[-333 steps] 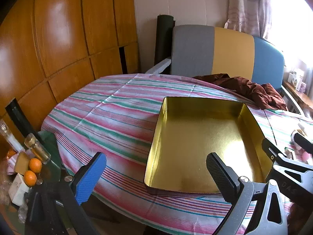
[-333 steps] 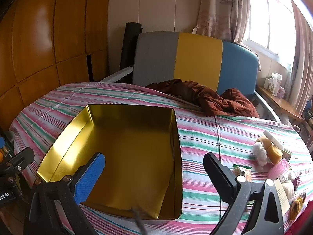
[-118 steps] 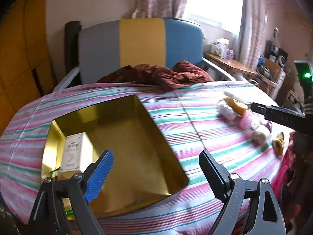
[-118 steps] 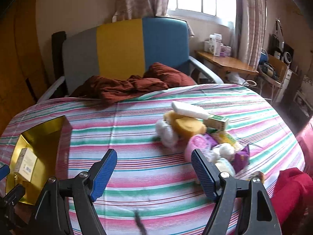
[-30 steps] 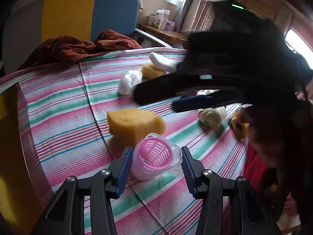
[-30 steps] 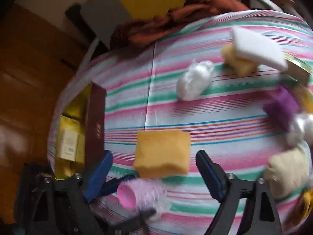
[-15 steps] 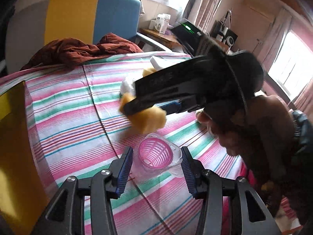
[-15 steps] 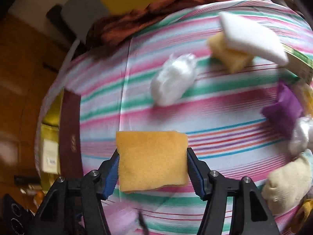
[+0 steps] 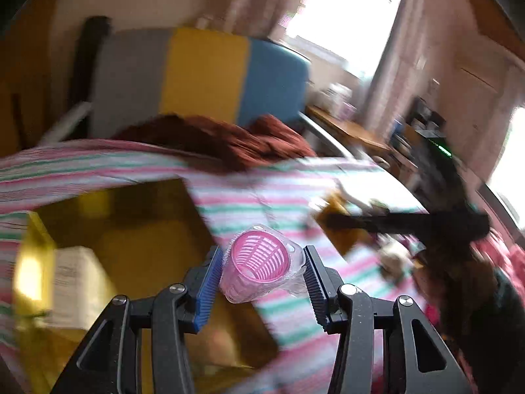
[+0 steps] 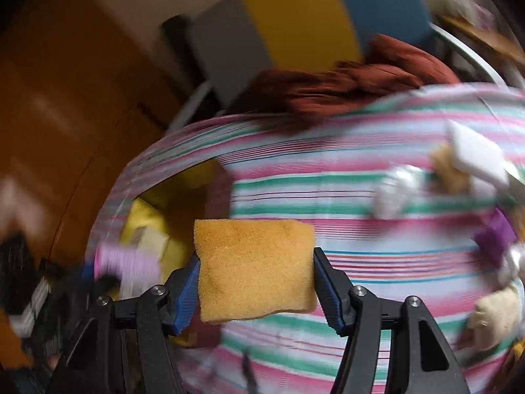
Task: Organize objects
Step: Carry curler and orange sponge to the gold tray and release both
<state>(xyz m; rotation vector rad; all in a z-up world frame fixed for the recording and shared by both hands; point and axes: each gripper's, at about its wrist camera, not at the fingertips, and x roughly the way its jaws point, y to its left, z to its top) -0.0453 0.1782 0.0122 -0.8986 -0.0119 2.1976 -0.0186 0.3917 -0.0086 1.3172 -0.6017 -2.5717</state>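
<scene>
Left wrist view shows the left gripper [image 9: 261, 271] clamped on a small pink ribbed basket [image 9: 259, 262] wrapped in clear plastic, its open mouth facing the camera, held in the air above the striped tablecloth [image 9: 256, 197] near the right edge of a gold tin tray [image 9: 137, 226]. Inside the tray, at its left side, lies a white carton [image 9: 73, 279] with print on it; the rest of the tray floor that can be seen is bare gold, though blur hides detail.

Right wrist view shows the right gripper [image 10: 256, 277] pinching a yellow sponge [image 10: 254, 267] by its two sides, lifted clear of the cloth. Behind its left edge sits the same gold tray [image 10: 147, 220]. At the right of the cloth lie a white block [image 10: 477, 156] resting on another yellow sponge [image 10: 449, 170], a white wrapped bundle [image 10: 393, 193], something purple [image 10: 495, 236] and a beige lump [image 10: 498, 315], all blurred.
</scene>
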